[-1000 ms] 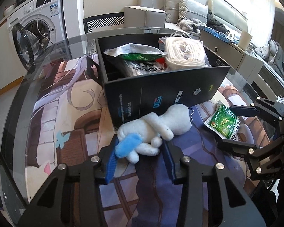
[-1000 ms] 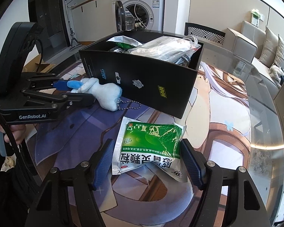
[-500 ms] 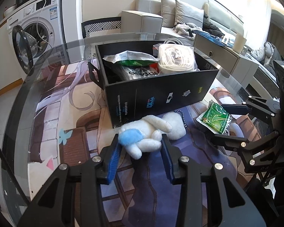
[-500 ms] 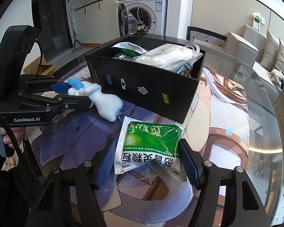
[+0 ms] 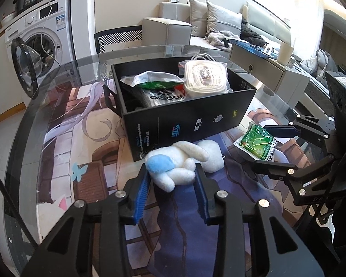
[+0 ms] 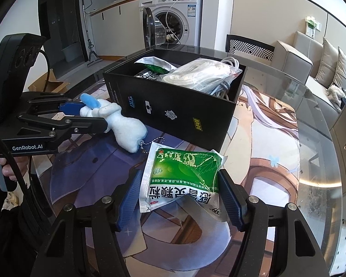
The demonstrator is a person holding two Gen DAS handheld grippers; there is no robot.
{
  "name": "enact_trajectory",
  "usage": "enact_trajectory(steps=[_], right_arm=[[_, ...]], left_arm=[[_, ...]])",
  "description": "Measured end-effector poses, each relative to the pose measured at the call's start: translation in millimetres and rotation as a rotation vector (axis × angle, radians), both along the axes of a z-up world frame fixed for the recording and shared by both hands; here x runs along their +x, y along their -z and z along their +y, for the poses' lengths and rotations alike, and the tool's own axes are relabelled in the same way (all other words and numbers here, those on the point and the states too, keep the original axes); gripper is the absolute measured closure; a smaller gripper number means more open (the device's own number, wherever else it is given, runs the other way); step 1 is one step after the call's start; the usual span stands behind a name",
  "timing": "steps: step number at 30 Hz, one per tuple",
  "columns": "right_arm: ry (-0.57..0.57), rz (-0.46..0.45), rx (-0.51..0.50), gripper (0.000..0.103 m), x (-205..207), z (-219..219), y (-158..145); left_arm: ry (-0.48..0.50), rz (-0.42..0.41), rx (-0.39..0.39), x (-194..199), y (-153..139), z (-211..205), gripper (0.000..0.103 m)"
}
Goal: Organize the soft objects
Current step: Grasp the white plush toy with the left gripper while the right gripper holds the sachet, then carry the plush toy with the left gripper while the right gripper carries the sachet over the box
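Observation:
My left gripper (image 5: pixel 171 181) is shut on a white plush rabbit (image 5: pixel 184 161) with a blue ear and holds it above the table, in front of the black box (image 5: pixel 191 120). The rabbit (image 6: pixel 124 124) and left gripper (image 6: pixel 85 113) also show in the right wrist view. My right gripper (image 6: pixel 181 191) is shut on a green and white sachet (image 6: pixel 182 177) and holds it above the mat; it shows too in the left wrist view (image 5: pixel 258 143). The box (image 6: pixel 173 113) holds bagged items and a cable bundle (image 5: pixel 205 76).
The glass table (image 5: pixel 34 106) carries a printed mat (image 6: pixel 253 143). A washing machine (image 5: pixel 39 46) with its door open stands beyond the far left edge, a chair (image 5: pixel 120 39) and sofa (image 5: pixel 219 23) behind the table.
Both grippers have lifted and pulled back a little from the box, each with its object. The rabbit has come off the mat and the left jaws have closed tighter on it.

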State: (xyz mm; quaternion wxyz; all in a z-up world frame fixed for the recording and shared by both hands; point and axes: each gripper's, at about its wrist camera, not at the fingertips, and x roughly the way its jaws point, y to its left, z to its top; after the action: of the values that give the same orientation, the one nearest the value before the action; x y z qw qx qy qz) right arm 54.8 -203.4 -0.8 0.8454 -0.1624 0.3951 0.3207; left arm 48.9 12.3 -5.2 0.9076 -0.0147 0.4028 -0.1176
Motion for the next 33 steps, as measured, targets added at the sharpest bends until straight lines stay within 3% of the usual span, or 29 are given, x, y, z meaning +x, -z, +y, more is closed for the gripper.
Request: enact_trajectory(steps=[20, 33], right_arm=[[0.037, -0.102, 0.078, 0.036, -6.1, -12.7, -39.6], [0.057, -0.155, 0.123, 0.036, 14.2, -4.6, -64.7]], left_arm=[[-0.034, -0.099, -0.081, -5.4, -36.9, 18.9, 0.067], [-0.076, -0.124, -0.183, 22.4, -53.0, 30.6, 0.067]])
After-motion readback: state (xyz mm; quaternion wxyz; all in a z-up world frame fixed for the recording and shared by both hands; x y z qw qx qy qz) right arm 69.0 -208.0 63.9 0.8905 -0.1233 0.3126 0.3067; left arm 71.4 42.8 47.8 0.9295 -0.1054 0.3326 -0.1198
